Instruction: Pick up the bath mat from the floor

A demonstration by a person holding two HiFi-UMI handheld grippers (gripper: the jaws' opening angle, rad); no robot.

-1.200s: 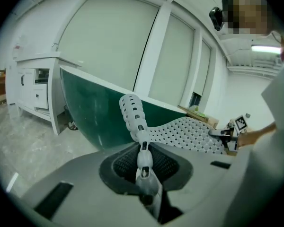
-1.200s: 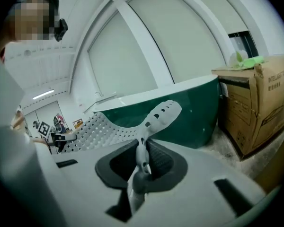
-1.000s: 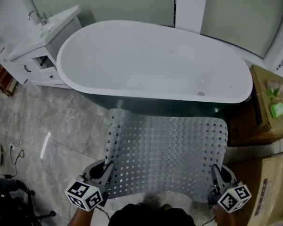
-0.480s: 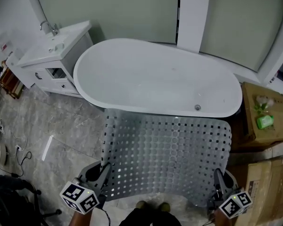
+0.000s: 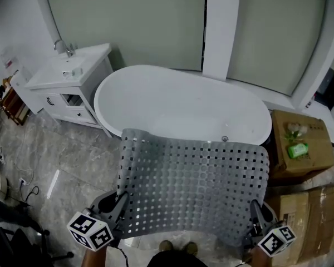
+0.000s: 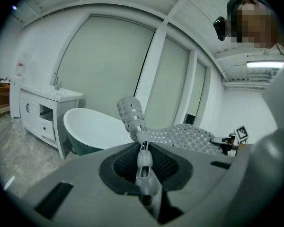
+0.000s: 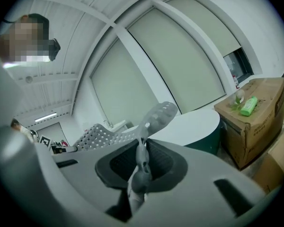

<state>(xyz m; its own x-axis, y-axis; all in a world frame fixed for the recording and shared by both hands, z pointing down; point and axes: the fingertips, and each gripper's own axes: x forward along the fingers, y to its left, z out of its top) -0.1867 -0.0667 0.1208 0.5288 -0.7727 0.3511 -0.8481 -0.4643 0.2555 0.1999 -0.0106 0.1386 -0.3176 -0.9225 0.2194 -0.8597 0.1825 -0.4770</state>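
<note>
Tub (image 5: 183, 102) ahead, boxes (image 5: 312, 161) rt, floor (image 5: 72, 154) left prob. open.

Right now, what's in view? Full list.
mat: 1, grey, perforated, held up off the floor in front of the tub
tub: 1, white inside, dark green outside, centre
vanity: 1, white, left of tub
tap: 1, metal, on vanity
boxes: 2, brown cardboard, right of tub
bottle: 1, green, on the farther box
floor: grey marble tile
left hand-held gripper: 1, grey, shut on mat's near left corner
right hand-held gripper: 1, grey, shut on mat's near right corner
</note>
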